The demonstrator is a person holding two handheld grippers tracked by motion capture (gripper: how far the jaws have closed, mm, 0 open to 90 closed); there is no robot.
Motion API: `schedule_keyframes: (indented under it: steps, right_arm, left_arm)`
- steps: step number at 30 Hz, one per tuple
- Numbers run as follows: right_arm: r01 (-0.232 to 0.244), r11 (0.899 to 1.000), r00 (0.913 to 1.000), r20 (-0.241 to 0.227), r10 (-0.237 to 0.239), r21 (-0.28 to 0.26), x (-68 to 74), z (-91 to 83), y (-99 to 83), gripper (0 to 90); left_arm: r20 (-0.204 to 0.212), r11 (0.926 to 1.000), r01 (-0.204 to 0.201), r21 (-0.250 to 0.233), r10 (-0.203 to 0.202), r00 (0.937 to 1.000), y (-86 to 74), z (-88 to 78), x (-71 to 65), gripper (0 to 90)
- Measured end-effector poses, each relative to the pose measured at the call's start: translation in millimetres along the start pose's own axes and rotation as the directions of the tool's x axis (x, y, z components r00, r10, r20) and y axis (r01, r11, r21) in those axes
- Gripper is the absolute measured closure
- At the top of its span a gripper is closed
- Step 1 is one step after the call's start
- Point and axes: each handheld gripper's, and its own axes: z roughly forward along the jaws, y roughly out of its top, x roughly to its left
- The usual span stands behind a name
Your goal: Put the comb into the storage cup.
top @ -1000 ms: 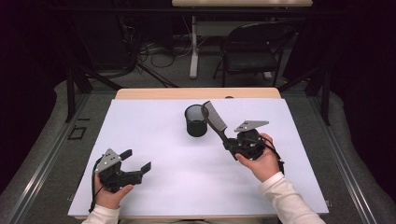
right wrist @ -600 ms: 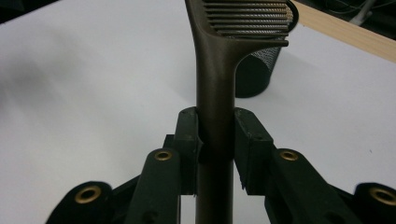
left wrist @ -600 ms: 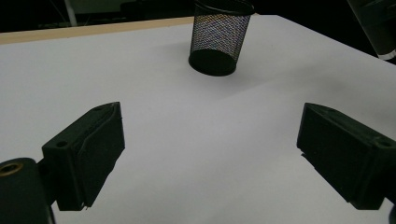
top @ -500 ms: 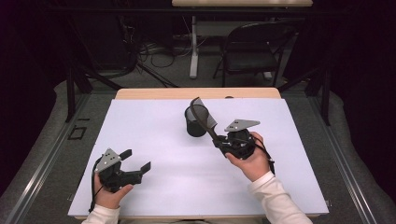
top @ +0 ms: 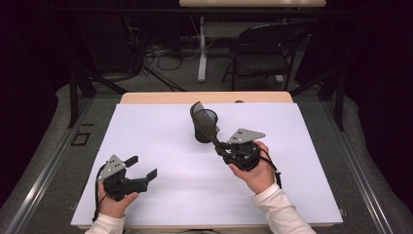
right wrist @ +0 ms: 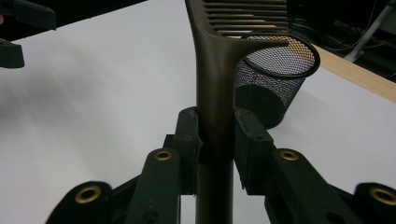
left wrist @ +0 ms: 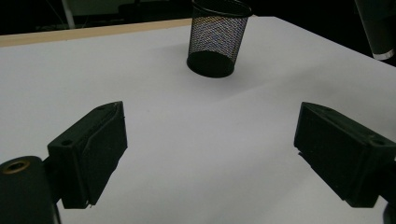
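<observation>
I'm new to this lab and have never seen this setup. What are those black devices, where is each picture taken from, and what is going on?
A person sits at a table covered in white and holds a handheld two-jaw gripper in each hand. One picture comes from a fixed camera above, looking down on the table; the other two come from cameras riding on the grippers, looking along their black jaws. On the table stands a black mesh cup. The right gripper is clamped on the handle of a dark slotted spatula, whose blade reaches over the cup. The left gripper rests near the table's front edge, jaws wide apart with nothing between them.
</observation>
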Motion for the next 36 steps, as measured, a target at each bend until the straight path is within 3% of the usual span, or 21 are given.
schedule_keyframes:
  steps: [11,21,33,36]
  right_arm:
    - [-0.009,1.000,1.0000,0.000,0.009,-0.025,-0.9,-0.9,-5.6,72.6]
    - [0.013,1.000,0.9998,0.014,-0.012,-0.025,-0.2,0.1,-8.9,72.6]
    - [0.018,0.999,0.9996,0.023,-0.017,-0.035,-1.2,-1.4,-9.7,72.6]
    - [0.020,0.999,0.9995,0.023,-0.019,-0.036,-0.6,-1.2,-9.9,72.6]
  left_arm:
    - [0.004,0.9998,-0.015,0.011,0.015,0.9999,0.1,0.7,-2.3,13.3]
    - [0.007,0.9998,-0.013,0.015,0.012,0.9999,2.0,0.5,-3.8,15.0]
    - [0.057,0.9995,-0.027,0.017,0.026,0.9980,20.2,-2.2,-13.1,17.8]
    - [0.077,0.9997,-0.015,0.021,0.013,0.9969,26.6,-1.0,-14.8,20.7]
